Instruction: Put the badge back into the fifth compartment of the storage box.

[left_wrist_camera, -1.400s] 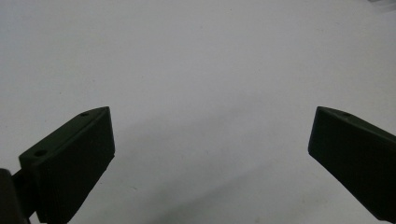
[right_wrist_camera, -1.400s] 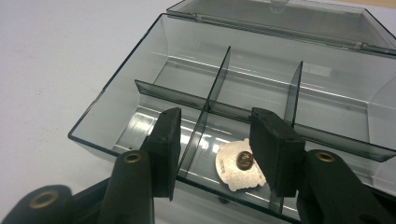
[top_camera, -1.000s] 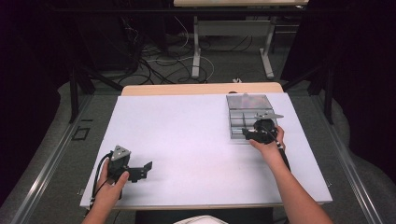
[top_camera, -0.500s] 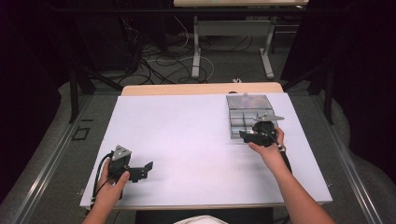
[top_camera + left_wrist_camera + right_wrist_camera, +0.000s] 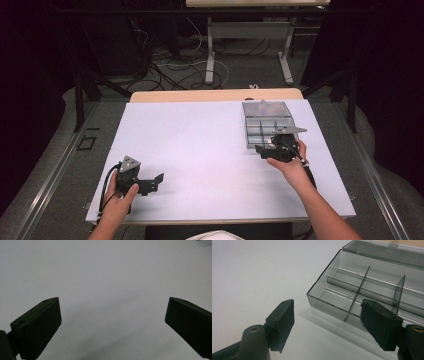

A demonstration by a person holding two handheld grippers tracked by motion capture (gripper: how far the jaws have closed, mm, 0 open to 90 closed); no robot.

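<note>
- The white rectangular table top (image 5: 200,150) carries every item listed here; it serves as the reference surface.
- The smoky grey transparent plastic organiser box (image 5: 267,125), with its lid open, lies flat on the far right part of the table top. In the right gripper view the box (image 5: 362,287) shows thin upright dividers that split it into several compartments; the compartments visible there are empty. Something coloured shows at the far end of the box in the high view, too small to identify.
- The black two-jaw right gripper (image 5: 262,150), held in the person's right hand (image 5: 292,165), sits at the near left corner of the box, just above the table top. Its jaws have just been opening and stand moderately apart with nothing between them. In the right gripper view (image 5: 327,320), one jaw is over bare table top and the other is in front of the box's near wall; contact with that wall cannot be judged.
- The black two-jaw left gripper (image 5: 157,179), held in the person's left hand (image 5: 117,197), is at the near left part of the table top, well apart from the box. Its jaws (image 5: 112,322) stand wide and empty over bare surface.
</note>
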